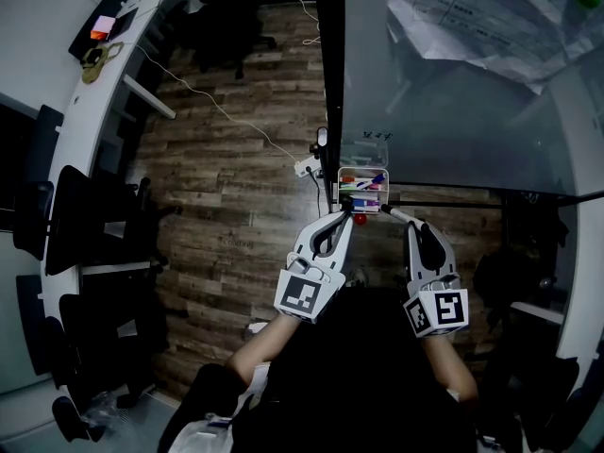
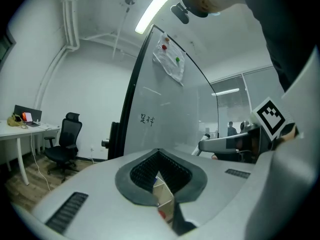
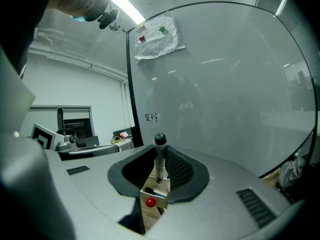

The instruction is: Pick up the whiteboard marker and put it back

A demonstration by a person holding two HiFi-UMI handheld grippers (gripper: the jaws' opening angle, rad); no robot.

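"Black-capped whiteboard marker (image 3: 159,156) picked up yet?"
"Yes; my right tool (image 3: 158,176) grips it upright, just over the pen tray (image 1: 362,170); left tool (image 1: 343,218) clenched, empty; putting back remains."

At right, whiteboard (image 1: 453,111) standing upright, papers (image 1: 472,17) pinned high on it. At its lower left edge, marker tray (image 1: 361,192), markers (image 1: 363,183) lying in it. Just before the tray, left gripper (image 1: 344,217). Beside that, to the right, right gripper (image 1: 415,226) with whiteboard marker (image 1: 401,215) between its jaws, upright above the tray in the right gripper view. On the floor (image 1: 236,206) left of the tray, power strip (image 1: 304,167). Far left, desk (image 1: 104,74), office chairs (image 1: 85,225) along it.
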